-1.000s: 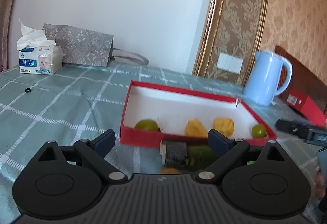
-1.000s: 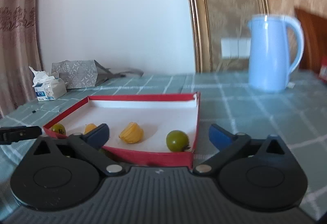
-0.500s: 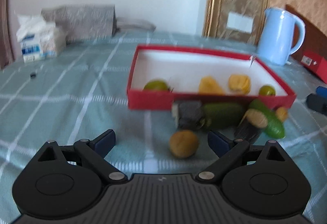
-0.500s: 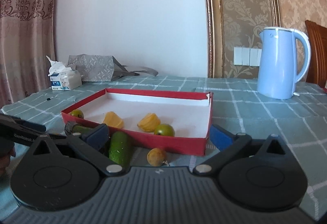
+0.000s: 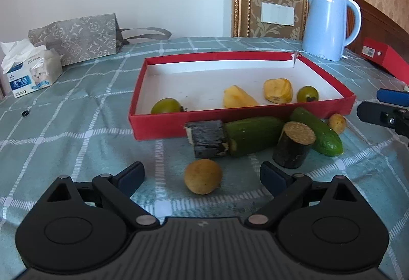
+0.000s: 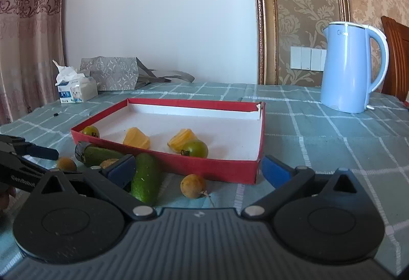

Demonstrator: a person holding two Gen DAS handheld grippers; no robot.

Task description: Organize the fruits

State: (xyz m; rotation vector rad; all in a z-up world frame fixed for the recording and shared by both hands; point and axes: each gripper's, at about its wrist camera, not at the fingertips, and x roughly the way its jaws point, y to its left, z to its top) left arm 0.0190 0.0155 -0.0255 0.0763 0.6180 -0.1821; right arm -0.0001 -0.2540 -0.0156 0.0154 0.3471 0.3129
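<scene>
A red box [image 5: 158,124] with a white floor holds two green tomatoes [image 5: 166,106] and two yellow fruit pieces [image 5: 237,100]. On the cloth in front of it lie a cut cucumber [image 5: 253,135], a whole cucumber [image 5: 317,135], two dark sugarcane stubs [image 5: 292,144] and a small brown fruit [image 5: 337,123]. My left gripper [image 5: 202,175] is open, and a round brown fruit [image 5: 203,179] sits on the cloth between its fingers, untouched. My right gripper [image 6: 199,170] is open and empty, just short of the box's near corner [image 6: 230,170], with another brown fruit [image 6: 193,186] and the whole cucumber [image 6: 145,177] below it.
A blue kettle [image 5: 327,24] stands behind the box at the right, beside a second red box [image 5: 383,57]. A tissue box [image 5: 30,73] and a grey patterned bag [image 5: 76,37] sit at the far left. A small black ring [image 5: 24,113] lies on the checked tablecloth.
Both grippers have drawn back from the red box. The cucumbers, stubs and brown fruits in front of it have come into view, and one brown fruit now lies between the left fingers.
</scene>
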